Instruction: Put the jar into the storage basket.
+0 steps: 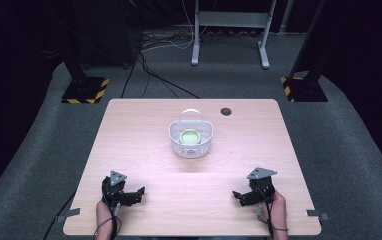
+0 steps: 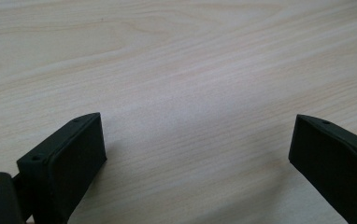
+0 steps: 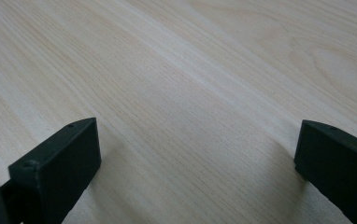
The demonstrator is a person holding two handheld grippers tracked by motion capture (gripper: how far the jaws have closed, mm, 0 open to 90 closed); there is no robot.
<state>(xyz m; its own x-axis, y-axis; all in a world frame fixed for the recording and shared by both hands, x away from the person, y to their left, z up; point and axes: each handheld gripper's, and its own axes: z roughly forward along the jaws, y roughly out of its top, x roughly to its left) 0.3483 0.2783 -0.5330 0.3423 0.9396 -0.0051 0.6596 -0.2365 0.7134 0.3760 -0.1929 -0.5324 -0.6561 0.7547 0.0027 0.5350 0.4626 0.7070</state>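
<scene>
My left gripper (image 1: 138,192) and right gripper (image 1: 236,195) sit spread and empty; at twelve o'clock, the white plastic basket (image 1: 191,145) already holds a green round lid (image 1: 189,136).

A basket (image 1: 191,139) stands on the counter (image 1: 144,145), about midway across and toward the far side, with a ring-shaped thing (image 1: 190,136) lying in it. A hole (image 1: 226,111) sits in the counter behind and right of the basket, near the far edge. The left tool (image 1: 138,192) rests at the near left, the right tool (image 1: 237,195) at the near right, well apart, both well before the basket and pointing toward each other, jaws apart over bare counter
</scene>
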